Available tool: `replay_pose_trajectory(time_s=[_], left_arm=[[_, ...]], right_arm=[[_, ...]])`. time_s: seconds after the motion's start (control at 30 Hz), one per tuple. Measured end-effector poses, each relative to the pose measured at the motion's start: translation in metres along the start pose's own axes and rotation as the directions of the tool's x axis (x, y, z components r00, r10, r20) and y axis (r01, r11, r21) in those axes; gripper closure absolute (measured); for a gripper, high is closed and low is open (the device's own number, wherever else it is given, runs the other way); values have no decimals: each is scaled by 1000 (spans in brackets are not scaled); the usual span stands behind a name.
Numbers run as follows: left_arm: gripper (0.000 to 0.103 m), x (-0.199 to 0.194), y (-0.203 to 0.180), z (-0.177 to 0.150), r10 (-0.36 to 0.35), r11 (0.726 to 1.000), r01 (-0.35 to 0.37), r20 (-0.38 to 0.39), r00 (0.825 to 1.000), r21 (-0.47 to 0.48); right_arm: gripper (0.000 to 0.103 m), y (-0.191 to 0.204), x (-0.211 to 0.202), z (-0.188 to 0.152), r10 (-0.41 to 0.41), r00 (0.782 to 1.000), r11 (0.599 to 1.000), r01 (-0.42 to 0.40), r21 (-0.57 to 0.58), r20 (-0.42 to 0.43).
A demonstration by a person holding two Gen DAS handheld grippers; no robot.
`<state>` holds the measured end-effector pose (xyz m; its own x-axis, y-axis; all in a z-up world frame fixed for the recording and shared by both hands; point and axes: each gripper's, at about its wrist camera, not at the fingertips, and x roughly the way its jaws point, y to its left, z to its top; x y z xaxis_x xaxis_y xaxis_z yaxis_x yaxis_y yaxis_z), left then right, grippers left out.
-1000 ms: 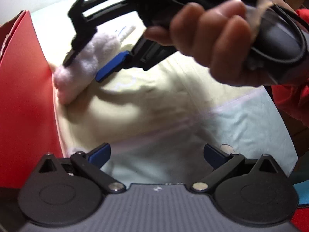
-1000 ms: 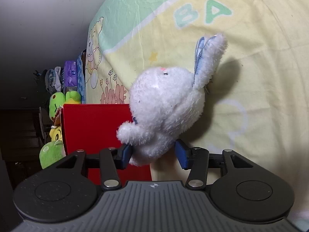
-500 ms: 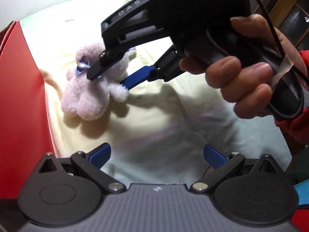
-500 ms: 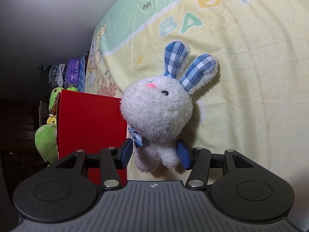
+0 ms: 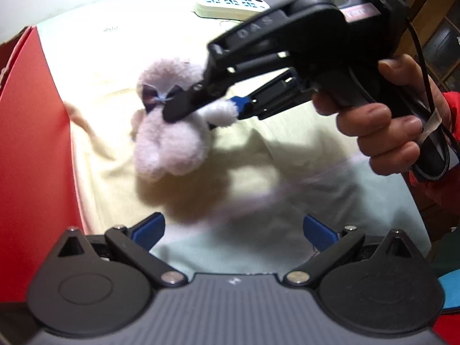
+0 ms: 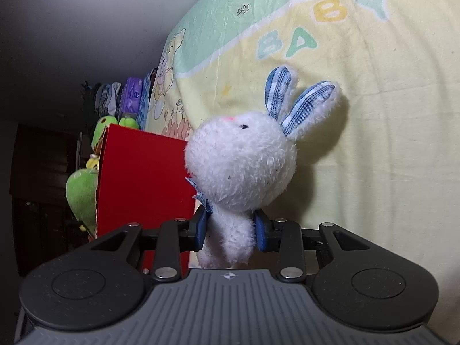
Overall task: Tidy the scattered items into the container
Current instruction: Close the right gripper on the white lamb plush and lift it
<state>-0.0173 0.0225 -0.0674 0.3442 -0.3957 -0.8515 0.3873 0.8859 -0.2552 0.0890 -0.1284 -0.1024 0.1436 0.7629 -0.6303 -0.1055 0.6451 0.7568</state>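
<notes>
The right gripper (image 6: 231, 231) is gripping the bunny (image 6: 240, 169), its jaws having just been closing; the left gripper (image 5: 233, 228) is idling, jaws open. Next, likely: lifting it over the red box (image 6: 143, 178).

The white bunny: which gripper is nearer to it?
Right. The right gripper has just closed on the bunny, pads pressing its body. The left gripper hangs open, short of it and apart.

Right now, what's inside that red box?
Green plush toys and a yellowish one poke out past the red box at its far side. Its red wall hides the rest, so what else is inside cannot be seen.
</notes>
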Motion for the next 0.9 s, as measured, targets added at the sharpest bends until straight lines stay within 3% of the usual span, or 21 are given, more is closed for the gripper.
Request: replay_pose_trajectory(time_s=[0.13,0.3,0.47,0.7,0.83,0.9], left_arm=[[1,-3,4,4,-72,997,72,7,997,-28],[1,1,8,10,-129,987,130,22,991,-93],[1,14,7,32,-134,986,138,40,990,-94],[1,47,7,56,-196,971,196,12,980,-135],[3,54,-4,56,-179,979,177,-8,984,-97],[5,56,-6,53,-176,981,173,-23,984,-86]], right_arm=[[67,-16,-21,-15,-43,997,998,40,-44,-59],[62,-33,-32,-37,-15,997,1000,16,14,-79],[55,-49,-52,-46,18,999,993,-24,117,47],[49,-59,-46,-51,74,976,964,-123,236,206],[50,-66,-38,-53,99,964,943,-170,286,249],[60,-70,-36,-52,121,963,933,-193,303,239]])
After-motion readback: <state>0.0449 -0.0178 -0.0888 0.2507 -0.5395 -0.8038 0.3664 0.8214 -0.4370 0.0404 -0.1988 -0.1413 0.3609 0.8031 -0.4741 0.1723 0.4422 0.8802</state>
